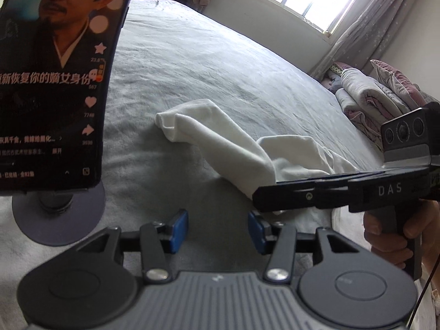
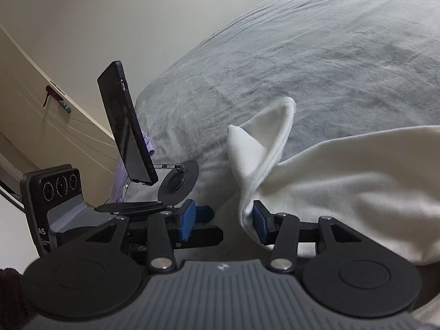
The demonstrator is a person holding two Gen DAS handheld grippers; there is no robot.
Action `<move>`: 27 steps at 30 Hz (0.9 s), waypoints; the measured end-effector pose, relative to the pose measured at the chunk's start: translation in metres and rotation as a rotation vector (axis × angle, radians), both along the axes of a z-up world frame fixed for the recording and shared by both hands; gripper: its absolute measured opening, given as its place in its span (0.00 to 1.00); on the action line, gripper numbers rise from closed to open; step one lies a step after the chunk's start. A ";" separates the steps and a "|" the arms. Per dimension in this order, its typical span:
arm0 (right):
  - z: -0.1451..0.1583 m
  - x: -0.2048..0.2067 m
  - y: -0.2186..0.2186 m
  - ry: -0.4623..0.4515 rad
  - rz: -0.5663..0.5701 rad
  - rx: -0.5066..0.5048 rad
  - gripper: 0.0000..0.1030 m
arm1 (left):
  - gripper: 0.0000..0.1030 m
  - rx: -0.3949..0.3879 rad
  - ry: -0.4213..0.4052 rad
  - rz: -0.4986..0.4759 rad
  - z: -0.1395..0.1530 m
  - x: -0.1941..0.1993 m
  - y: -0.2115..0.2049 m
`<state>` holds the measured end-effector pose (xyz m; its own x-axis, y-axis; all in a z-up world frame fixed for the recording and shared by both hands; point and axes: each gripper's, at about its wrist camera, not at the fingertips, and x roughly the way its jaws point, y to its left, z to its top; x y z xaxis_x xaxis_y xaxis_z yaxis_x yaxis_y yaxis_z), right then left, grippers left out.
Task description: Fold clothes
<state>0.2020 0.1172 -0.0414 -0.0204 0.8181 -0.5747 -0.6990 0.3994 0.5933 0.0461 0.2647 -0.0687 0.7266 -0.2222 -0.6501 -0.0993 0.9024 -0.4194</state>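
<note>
Garment [image 1: 220, 143], white and crumpled, lay near the bed's [image 1: 220, 55] edge beside a propped phone [image 1: 55, 82]. Left tongs [image 1: 218, 231] gaped empty; right tongs [image 2: 224, 221] gaped, cloth brushing one pad.

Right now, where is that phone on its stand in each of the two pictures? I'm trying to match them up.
Left wrist view: the phone fills the upper left, screen lit, on its round stand base.
Right wrist view: the phone stands left of centre, seen edge-on, screen dark from this angle.
Shared landmark: the white garment lying crumpled on the grey bed.
</note>
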 end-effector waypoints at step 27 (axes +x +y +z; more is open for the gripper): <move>-0.009 0.015 0.029 -0.078 -0.312 0.018 0.11 | 0.85 -0.211 0.018 0.029 -0.007 -0.019 0.028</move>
